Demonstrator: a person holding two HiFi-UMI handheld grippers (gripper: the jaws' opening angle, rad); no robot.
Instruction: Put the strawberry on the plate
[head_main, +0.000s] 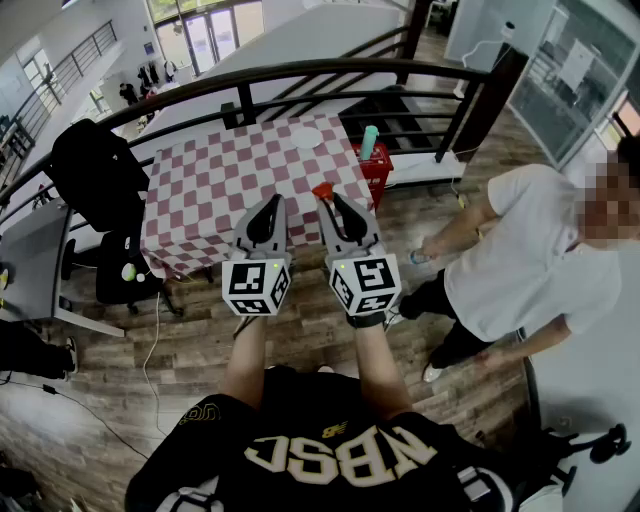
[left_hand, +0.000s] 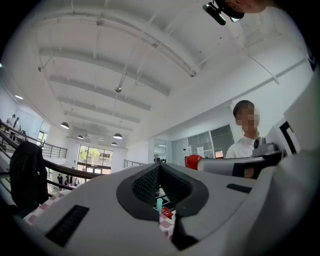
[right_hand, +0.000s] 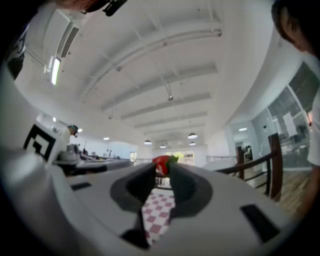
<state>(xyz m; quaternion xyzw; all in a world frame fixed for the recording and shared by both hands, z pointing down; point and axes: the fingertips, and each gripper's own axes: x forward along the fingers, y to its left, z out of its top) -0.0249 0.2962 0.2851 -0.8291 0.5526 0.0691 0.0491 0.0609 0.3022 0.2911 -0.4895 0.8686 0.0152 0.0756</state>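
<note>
My right gripper is shut on a red strawberry, which it holds in the air just short of the near edge of the checkered table. In the right gripper view the strawberry sits pinched between the jaw tips, green leaves to the right. A small white plate lies on the table's far right part, well beyond the grippers. My left gripper hovers beside the right one, its jaws shut with nothing in them. From the left gripper view, the strawberry shows at the right gripper's tip.
A teal bottle stands on a red crate right of the table. A dark railing curves behind it. A person in a white shirt stands at the right. A black jacket hangs on a chair at the left.
</note>
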